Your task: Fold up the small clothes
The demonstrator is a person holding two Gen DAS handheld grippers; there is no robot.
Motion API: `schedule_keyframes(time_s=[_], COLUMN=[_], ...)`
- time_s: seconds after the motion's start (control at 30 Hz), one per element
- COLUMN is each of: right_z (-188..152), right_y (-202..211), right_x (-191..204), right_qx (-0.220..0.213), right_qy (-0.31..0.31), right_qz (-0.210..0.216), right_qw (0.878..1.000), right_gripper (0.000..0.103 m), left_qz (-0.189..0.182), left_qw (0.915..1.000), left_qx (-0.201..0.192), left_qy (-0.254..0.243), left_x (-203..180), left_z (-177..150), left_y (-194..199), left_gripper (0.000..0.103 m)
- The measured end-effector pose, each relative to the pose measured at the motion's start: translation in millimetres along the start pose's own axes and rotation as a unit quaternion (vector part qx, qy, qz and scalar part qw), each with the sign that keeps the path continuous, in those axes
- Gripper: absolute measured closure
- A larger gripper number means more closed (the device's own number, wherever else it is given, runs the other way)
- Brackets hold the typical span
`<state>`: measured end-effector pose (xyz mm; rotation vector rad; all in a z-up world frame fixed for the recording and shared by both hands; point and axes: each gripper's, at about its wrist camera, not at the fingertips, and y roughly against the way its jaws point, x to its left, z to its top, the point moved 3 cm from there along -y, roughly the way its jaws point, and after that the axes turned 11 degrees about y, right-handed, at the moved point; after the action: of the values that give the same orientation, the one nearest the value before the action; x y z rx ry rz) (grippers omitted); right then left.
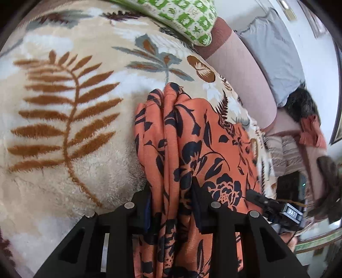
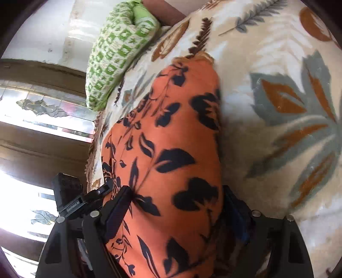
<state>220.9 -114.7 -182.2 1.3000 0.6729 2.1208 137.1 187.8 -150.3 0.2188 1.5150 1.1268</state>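
Note:
An orange garment with a black flower print (image 1: 192,139) lies bunched lengthwise on a cream fleece blanket with brown fern leaves (image 1: 64,107). My left gripper (image 1: 172,192) is shut on a gathered fold of it, and the cloth runs up between the black fingers (image 1: 147,192). In the right wrist view the same garment (image 2: 171,128) spreads wide and smooth over the blanket (image 2: 277,107). My right gripper (image 2: 177,201) holds its near end, with creases running out from the left finger (image 2: 119,203). The cloth partly covers the right finger.
A green and white patterned pillow (image 1: 188,17) (image 2: 115,53) lies at the blanket's far edge. A grey pillow (image 1: 271,53), a dark garment (image 1: 303,104) and another orange cloth (image 1: 312,132) sit beyond the bed's edge. Patterned glass panels (image 2: 42,107) stand at the left.

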Motion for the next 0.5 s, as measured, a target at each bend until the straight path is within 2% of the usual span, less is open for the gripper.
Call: schedule_keyframes(time_s=[0.07,0.1,0.17,0.27,0.33,0.5], right_z=[1.6,2.8,5.3,13.6,23.6,51.7], right_y=[3.6,9.0,25.1,62.5,92.5,168.6], right_x=[6.0,10.9,25.0,37.2,37.7,12.8], right_qx=[-0.001,-0.005,-0.013,-0.042,-0.064,-0.113], right_qy=[0.008,0.019,0.047,0.076,0.083,0.096], right_qz=[-0.002,-0.004,-0.009,-0.021,-0.017,-0.030], right_qw=[1.000,1.000,0.999,0.996,0.994,0.988], right_gripper=[0.059,0.063,0.065,0.065,0.065,0.065], left_qz=[0.014,0.024,0.028,0.005,-0.014,-0.038], left_qw=[0.9997,0.9989,0.9967,0.9911,0.9887,0.9812], left_qx=[-0.011,-0.022,-0.041,-0.078,-0.086,-0.094], left_qy=[-0.016,-0.035,-0.064,-0.108,-0.122,-0.164], left_x=[-10.6,-20.2,-46.5,-98.2,-127.5,-193.4], left_z=[-1.0,-3.4,-10.0,-16.2,-15.5,-13.1], left_y=[5.4,9.6,20.1,39.3,45.1,25.0], left_gripper=[0.076,0.078,0.079,0.079,0.079,0.078])
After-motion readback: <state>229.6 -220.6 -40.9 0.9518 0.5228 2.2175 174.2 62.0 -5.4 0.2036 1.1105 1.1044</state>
